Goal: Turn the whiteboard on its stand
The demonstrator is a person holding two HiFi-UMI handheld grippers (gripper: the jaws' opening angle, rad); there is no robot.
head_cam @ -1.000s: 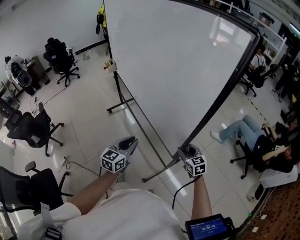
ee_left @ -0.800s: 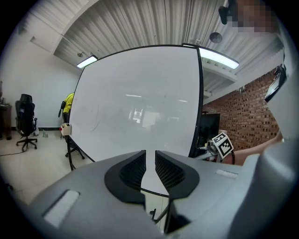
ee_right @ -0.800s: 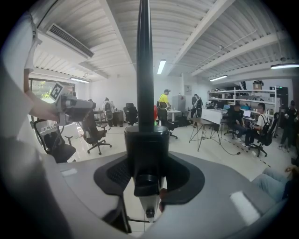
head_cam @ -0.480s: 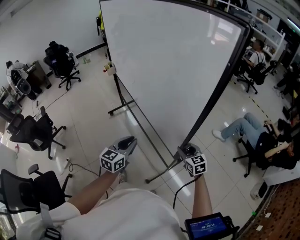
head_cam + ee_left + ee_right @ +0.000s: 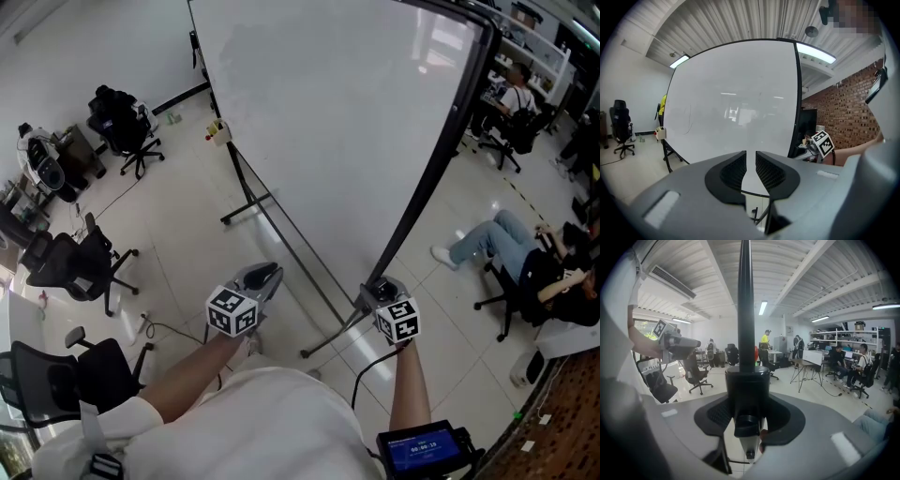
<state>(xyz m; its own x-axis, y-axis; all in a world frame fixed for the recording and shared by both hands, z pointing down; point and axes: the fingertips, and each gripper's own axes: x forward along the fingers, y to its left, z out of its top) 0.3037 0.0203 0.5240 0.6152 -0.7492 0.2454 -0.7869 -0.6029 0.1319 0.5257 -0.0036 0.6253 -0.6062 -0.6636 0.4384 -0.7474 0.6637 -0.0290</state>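
Our right gripper (image 5: 379,294), at the head view's lower centre, clamps a smooth round black fitting (image 5: 746,380). Our left gripper (image 5: 262,277), ribbed pads barely parted, holds nothing. The glossy, black-rimmed whiteboard (image 5: 347,122) fills the upper centre on thin metal legs (image 5: 246,197).

The whiteboard (image 5: 328,122) walls off my twelve o'clock; open floor (image 5: 178,225) at ten, office chairs (image 5: 80,267) at nine.

The whiteboard (image 5: 328,122) runs past the head view's top edge — and the foot of its frame post (image 5: 422,192) is covered by the right gripper (image 5: 378,295).
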